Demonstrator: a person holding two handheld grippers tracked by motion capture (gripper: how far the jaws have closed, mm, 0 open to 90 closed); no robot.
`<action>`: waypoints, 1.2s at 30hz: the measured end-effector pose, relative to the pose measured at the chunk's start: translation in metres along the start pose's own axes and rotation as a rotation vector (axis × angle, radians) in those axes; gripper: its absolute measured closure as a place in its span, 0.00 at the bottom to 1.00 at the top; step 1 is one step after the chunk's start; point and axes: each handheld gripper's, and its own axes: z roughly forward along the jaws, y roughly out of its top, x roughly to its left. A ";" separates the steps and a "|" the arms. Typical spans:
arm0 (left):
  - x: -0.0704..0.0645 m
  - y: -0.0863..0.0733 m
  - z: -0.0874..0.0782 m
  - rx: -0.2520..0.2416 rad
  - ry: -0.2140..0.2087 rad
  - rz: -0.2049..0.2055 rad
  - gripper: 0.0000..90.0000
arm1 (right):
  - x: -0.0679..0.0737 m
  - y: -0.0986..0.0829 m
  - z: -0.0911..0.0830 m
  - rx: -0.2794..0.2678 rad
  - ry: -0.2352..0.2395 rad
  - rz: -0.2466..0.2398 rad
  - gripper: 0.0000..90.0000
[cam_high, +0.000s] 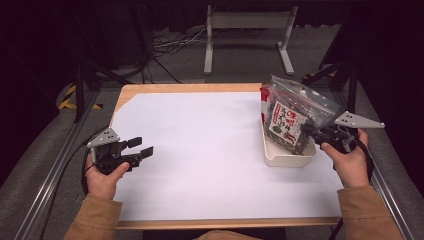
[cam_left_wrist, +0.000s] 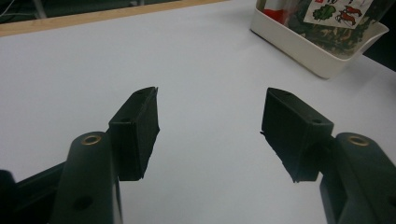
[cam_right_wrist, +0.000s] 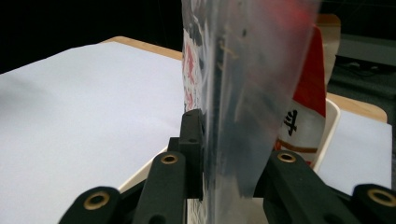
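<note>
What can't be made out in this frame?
- Bin contents under the bag: high view, the bag covers them.
- Red pack label: right gripper view, blurred and behind the bag's film.
- Bag's label text: high view, too small to read.
- Bin's far end: left gripper view, cut by the top edge.
- Right gripper fingers: high view, hidden against the bag.

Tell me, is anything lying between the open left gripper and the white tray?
Nothing: in the high view, just bare white table sheet separates the left gripper from the white plastic tray.
</note>
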 end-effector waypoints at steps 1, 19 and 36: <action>0.000 0.000 0.000 -0.001 0.001 -0.001 0.41 | -0.001 -0.001 0.000 0.003 -0.005 0.013 0.83; -0.001 -0.001 -0.001 0.008 -0.011 -0.002 0.40 | 0.004 -0.002 -0.010 -0.050 0.005 0.046 0.54; -0.013 -0.007 -0.011 0.017 -0.043 0.043 0.37 | 0.031 -0.010 -0.049 -0.046 0.005 0.039 0.46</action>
